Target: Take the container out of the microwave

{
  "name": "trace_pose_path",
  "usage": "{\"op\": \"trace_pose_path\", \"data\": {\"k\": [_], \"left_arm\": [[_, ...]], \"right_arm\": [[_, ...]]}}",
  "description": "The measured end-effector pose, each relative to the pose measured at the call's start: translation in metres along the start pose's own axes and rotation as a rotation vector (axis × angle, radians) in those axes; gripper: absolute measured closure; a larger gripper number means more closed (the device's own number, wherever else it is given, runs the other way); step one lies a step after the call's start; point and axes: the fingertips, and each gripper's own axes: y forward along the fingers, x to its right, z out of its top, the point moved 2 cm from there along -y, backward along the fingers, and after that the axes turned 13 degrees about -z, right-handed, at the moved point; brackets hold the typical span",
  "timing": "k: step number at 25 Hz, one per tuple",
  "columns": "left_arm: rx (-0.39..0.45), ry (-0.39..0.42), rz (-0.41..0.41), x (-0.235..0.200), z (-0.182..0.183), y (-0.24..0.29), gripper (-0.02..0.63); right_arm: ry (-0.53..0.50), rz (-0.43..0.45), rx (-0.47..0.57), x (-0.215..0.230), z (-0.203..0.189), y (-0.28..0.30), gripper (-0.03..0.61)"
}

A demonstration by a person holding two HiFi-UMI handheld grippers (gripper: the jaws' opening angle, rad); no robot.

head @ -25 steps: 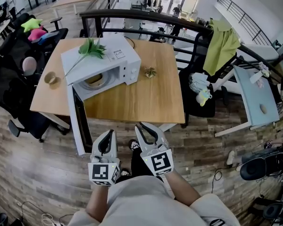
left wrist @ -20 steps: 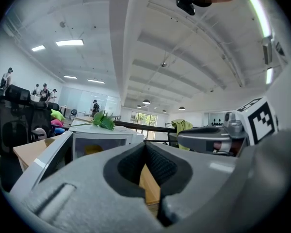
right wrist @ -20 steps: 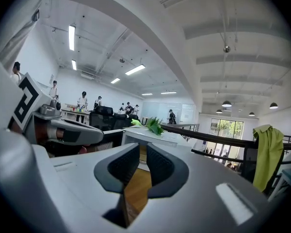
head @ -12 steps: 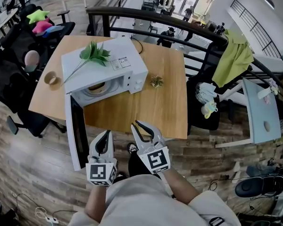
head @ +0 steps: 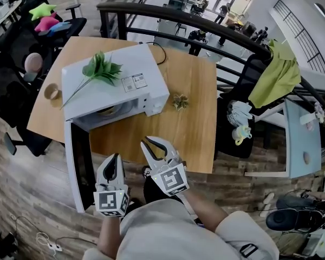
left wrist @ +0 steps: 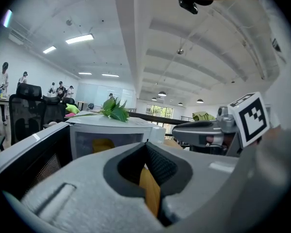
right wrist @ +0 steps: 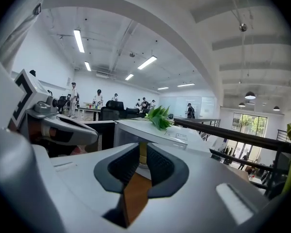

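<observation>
1. Two grippers hang low in the head view, short of the table (head: 179, 129). The left gripper (head: 115, 158) has its jaws pressed together on nothing; the right gripper (head: 151, 142) has its jaws a narrow slot apart, empty.
2. Container (head: 109, 111) sits inside the microwave (head: 119, 85), left of centre. The door (head: 78, 167) stands open toward the lower left.
3. Step judged: approach, with no grasp begun.
4. Next move likely calls for reaching into the cavity, spreading the jaws wider around the container's rim, and drawing it out level.
</observation>
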Motion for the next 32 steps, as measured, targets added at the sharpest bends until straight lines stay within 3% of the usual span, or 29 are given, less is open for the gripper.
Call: {"op": "trace_pose_path", "data": {"k": [22, 32], "left_arm": [[-0.073, -0.113, 0.308, -0.066, -0.047, 0.019, 0.611], [-0.116, -0.130, 0.343, -0.092, -0.065, 0.025, 0.611]], "right_arm": [[-0.243, 0.336, -0.107, -0.041, -0.057, 0.102, 0.517], [-0.414, 0.357, -0.109, -0.060, -0.075, 0.150, 0.522]]}}
